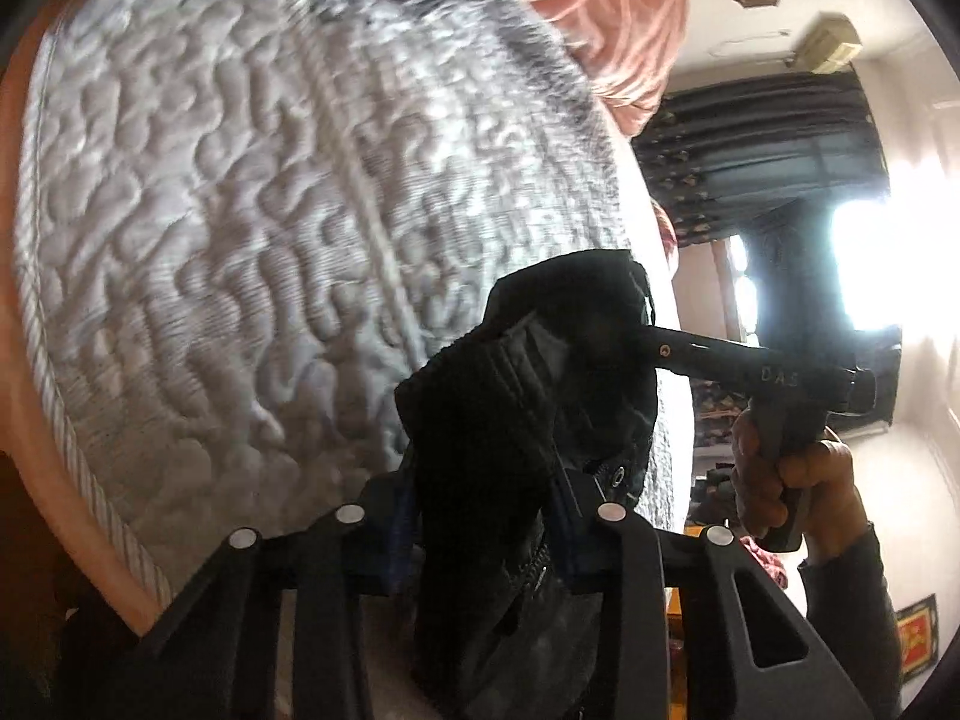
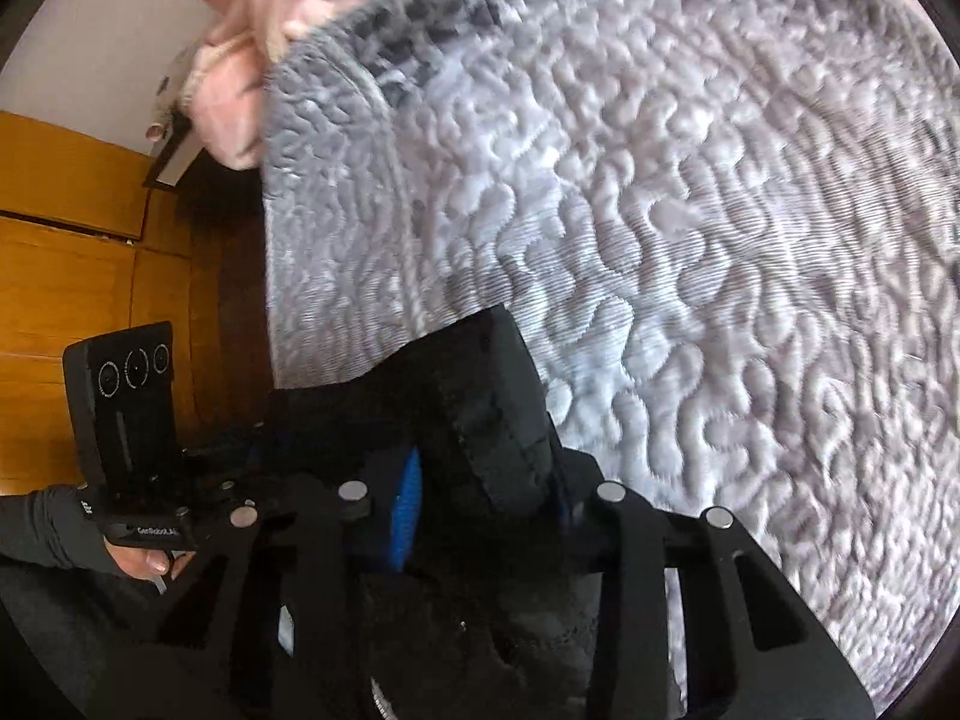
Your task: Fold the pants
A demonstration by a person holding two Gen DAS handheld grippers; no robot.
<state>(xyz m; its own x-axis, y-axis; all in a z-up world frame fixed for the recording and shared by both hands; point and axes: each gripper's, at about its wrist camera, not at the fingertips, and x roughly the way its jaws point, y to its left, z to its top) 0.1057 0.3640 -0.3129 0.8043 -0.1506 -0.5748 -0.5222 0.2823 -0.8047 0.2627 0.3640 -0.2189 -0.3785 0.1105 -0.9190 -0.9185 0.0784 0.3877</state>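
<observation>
One black pants (image 1: 510,396), two grippers (image 1: 489,501) (image 2: 480,492), one quilted mattress (image 1: 240,210), one pink blanket (image 1: 600,18).

The bunched black fabric pants (image 1: 510,420) hide both grippers' fingertips and run off the lower edge. The grey quilted mattress (image 2: 690,240) is motion-blurred, its far end cropped.

Both tools are matte black plastic: the left gripper (image 1: 486,498) shows four round silver rivets on its angled linkage arms and blue pads inside its fingers. The right gripper (image 2: 486,492) has the same rivets and ribbed blue pads. A dark grey sleeve (image 2: 54,534) covers the wrist, with a small white-lettered tag
</observation>
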